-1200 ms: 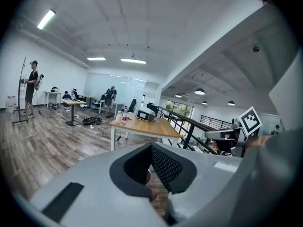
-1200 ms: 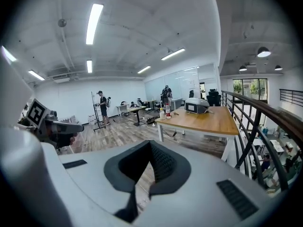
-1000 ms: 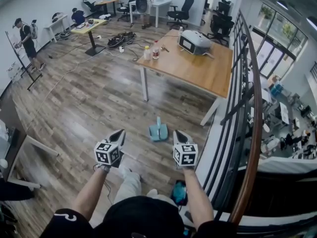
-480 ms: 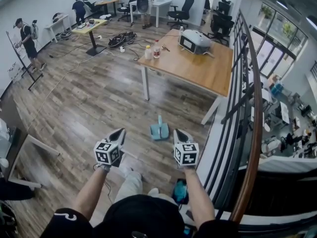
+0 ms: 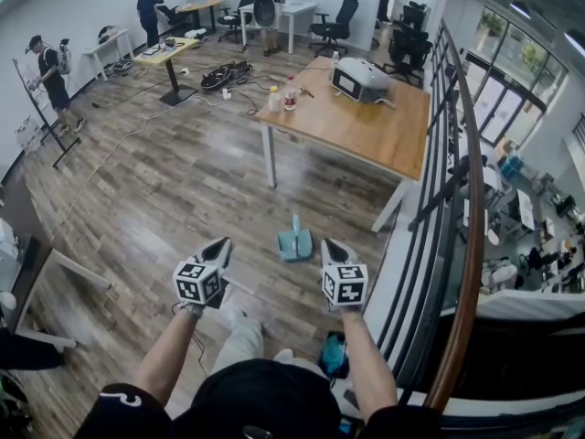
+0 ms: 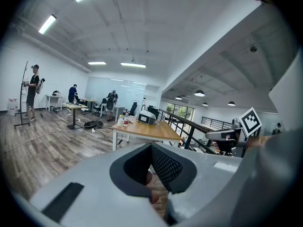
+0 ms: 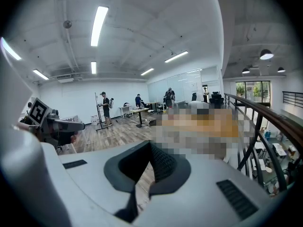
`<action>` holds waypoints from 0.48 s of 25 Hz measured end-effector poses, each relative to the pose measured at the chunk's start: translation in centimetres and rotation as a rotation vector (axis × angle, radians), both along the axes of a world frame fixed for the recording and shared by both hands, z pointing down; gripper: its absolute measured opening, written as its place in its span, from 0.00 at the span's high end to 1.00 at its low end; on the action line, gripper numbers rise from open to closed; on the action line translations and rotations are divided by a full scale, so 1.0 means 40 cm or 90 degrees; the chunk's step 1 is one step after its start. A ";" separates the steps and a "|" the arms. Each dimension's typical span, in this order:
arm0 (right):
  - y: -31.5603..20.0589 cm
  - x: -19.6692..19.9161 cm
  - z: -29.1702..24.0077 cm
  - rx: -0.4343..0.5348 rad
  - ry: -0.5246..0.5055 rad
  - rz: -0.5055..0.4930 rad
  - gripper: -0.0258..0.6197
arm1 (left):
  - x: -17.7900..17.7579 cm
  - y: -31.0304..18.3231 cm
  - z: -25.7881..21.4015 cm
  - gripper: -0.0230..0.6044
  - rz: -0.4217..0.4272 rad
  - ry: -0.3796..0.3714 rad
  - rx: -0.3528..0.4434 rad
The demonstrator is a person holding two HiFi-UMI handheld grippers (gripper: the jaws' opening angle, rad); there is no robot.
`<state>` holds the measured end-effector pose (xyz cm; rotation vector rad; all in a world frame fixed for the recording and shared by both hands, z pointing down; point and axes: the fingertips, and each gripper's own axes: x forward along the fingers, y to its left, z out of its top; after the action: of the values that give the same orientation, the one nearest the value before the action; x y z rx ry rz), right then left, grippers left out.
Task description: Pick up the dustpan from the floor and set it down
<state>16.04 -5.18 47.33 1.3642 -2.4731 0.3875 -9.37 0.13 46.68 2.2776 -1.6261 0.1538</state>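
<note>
In the head view, the light teal plastic dustpan point(image 5: 294, 243) is lying on the grey-brown wood-plank floor point(image 5: 164, 190) near the centre of the frame. Its handle is pointing toward the top of the frame. The left gripper point(image 5: 222, 243) is hovering at the lower left of the dustpan and the right gripper point(image 5: 327, 243) at its lower right. Both are being held out on bare forearms, and neither is touching the dustpan. Above the dustpan, the long light-wood table with white legs point(image 5: 366, 135) is filling the upper centre. It is carrying a white box-shaped device point(image 5: 359, 78) and a pair of small bottles point(image 5: 281, 97) near its left end. A dark metal railing with a brown wooden handrail point(image 5: 468, 181) is running down the right side. Several people are standing by desks in the upper left.

In the left gripper view, the claw's two grey jaws with dark pads are pressing together at their tips in the lower centre, with nothing pinched. The table is showing beyond them at mid-frame, and the other gripper's marker cube is sitting at the right edge.

In the right gripper view, the jaws are likewise meeting at the lower centre, pressed together on nothing. The railing is curving along the right edge.
</note>
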 end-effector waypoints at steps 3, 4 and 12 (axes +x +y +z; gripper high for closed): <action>-0.007 0.011 0.001 0.004 0.001 0.001 0.97 | 0.007 -0.003 0.000 0.97 0.000 0.000 0.000; -0.009 0.013 0.002 0.008 0.002 0.001 0.97 | 0.006 -0.003 0.001 0.97 0.000 0.000 0.001; -0.009 0.001 0.011 0.008 0.003 0.000 0.97 | -0.006 -0.001 0.003 0.97 -0.001 0.002 0.004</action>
<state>16.07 -5.55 47.76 1.3691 -2.4756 0.3690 -9.62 0.09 46.79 2.2791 -1.6289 0.1446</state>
